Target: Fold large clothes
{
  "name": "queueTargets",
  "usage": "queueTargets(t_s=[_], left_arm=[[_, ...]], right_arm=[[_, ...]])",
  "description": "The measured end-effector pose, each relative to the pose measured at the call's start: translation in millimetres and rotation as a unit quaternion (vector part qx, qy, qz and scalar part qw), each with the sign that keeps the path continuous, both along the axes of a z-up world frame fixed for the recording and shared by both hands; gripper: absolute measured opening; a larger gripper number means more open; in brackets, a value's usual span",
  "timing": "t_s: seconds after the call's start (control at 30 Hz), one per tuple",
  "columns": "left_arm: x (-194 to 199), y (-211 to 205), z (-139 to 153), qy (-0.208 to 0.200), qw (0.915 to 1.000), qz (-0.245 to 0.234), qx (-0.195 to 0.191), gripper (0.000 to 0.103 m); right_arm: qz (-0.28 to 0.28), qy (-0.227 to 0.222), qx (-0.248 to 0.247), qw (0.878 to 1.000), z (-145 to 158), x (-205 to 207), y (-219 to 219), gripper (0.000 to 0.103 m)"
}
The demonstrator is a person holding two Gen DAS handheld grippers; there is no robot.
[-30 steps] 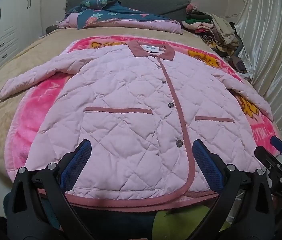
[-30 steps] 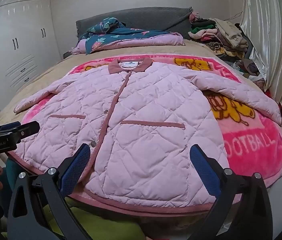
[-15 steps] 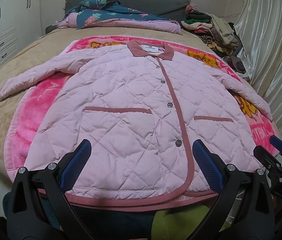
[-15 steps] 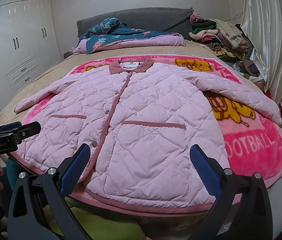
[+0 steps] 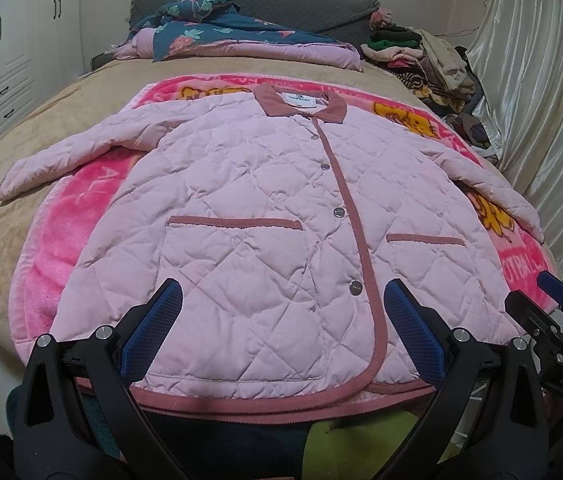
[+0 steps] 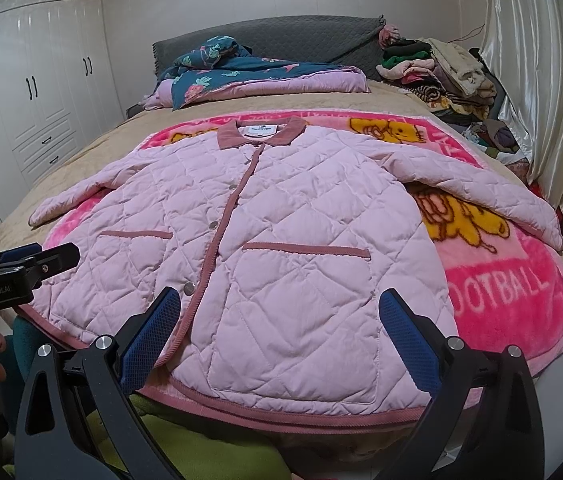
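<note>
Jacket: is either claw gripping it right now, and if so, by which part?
Nothing is held. The left claw and right claw are both open near the hem, with the pink quilted jacket lying flat and spread on the bed.

Your bed (image 5: 21,152) carries a pink blanket (image 5: 65,240) at its foot edge. You find folded bedding (image 6: 265,76) at the head edge and a clothes pile (image 6: 441,68) in the far right corner.

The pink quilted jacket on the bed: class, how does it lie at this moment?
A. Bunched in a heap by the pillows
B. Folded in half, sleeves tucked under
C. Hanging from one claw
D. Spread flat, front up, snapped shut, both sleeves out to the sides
D: the pink quilted jacket lies flat on the pink cartoon blanket, placket closed, sleeves spread, and both claws are open and empty.
</note>
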State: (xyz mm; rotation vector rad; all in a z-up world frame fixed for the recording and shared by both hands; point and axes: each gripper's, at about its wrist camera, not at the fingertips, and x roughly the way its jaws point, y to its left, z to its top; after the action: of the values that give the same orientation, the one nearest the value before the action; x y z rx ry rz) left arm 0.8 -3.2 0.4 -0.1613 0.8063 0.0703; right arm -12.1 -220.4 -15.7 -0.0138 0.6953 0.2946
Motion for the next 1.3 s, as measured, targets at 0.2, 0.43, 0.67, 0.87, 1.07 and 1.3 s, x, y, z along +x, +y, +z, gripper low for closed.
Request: queueTargets(t_s=[0.2,0.43,0.67,0.87,1.07,1.3], left_arm=[[-1.0,-5.1,4.0,0.000,1.0000,0.000,0.001,0.095],[-0.8,-6.4,4.4,-0.001,1.0000,0.000,0.000,0.095],[-1.6,-4.1,3.2,-0.001,1.0000,0.000,0.000,0.095],[0.2,-6.5,4.9,0.000,1.0000,0.002,-0.001,0.095],[2.3,-7.9,12.7,-0.003,1.0000,0.005,0.003,0.095],[22.4,0.7,19.5,-0.007,0.9999,0.008,0.005,0.095]], right_arm=[[0.000,0.002,0.001,1.000,0.1,-0.5,0.9,0.099],[0.000,0.000,0.001,1.000,-0.2,-1.1,2.1,0.099],[0.002,0.000,0.000,1.000,0.1,-1.2,2.2,0.099],[0.006,0.001,0.000,1.000,-0.4,1.8,4.0,0.099],[0.009,0.004,0.001,1.000,0.2,8.6,5.4,0.099],[0.013,0.009,0.004,1.000,3.7,24.2,5.0,0.099]])
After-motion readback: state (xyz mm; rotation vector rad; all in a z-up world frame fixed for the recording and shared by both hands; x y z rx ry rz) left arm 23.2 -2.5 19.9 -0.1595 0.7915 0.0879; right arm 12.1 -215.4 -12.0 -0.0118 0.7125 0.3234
